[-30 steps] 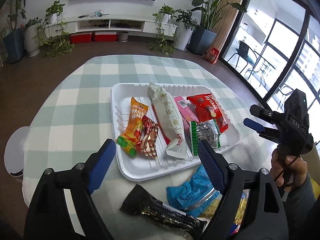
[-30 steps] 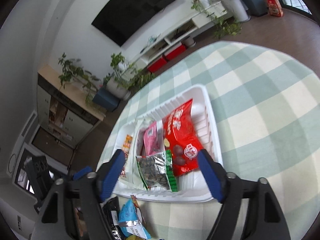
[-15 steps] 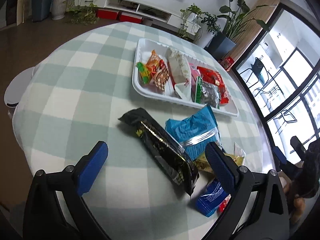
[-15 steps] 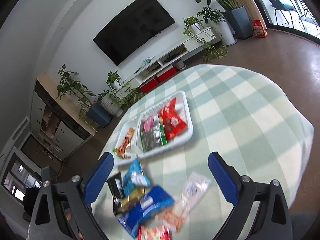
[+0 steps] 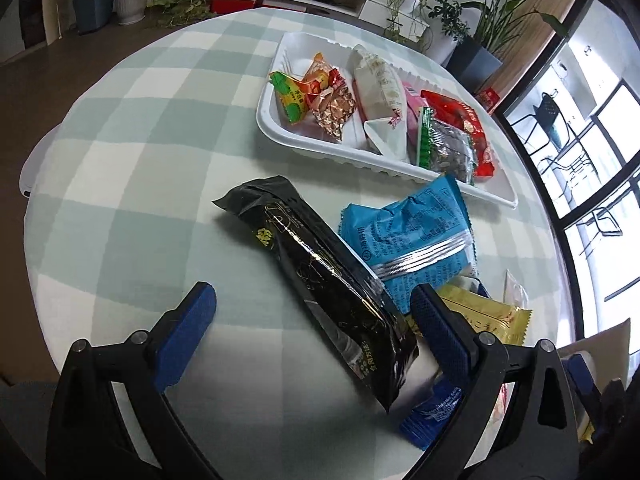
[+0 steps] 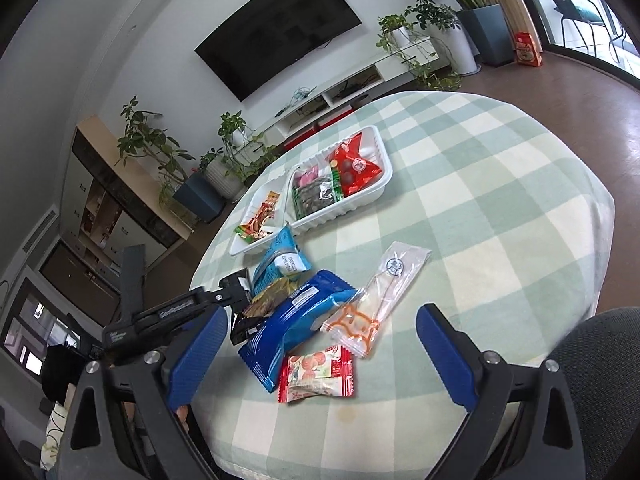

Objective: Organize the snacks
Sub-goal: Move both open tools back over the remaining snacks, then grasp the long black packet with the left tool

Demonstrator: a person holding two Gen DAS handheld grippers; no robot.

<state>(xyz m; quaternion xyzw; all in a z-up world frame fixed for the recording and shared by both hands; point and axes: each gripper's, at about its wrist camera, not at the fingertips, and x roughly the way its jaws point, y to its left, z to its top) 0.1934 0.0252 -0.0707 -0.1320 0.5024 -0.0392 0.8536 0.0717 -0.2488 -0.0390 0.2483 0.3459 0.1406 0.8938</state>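
My left gripper (image 5: 312, 316) wide open over the long black snack bag (image 5: 320, 280), my right gripper (image 6: 320, 344) wide open, holding nothing, white tray (image 5: 384, 166) full of snacks.

A round counter (image 6: 500, 184) under a green-and-white checked cloth carries a white tray (image 5: 280, 130) of snacks. Directly on the cloth lie a black packet (image 5: 320, 280), light-blue packet (image 5: 412, 228), dark-blue packet (image 6: 296, 320), yellow packet (image 5: 488, 316), clear sachet (image 6: 384, 292) and red-white sachet (image 6: 318, 374).
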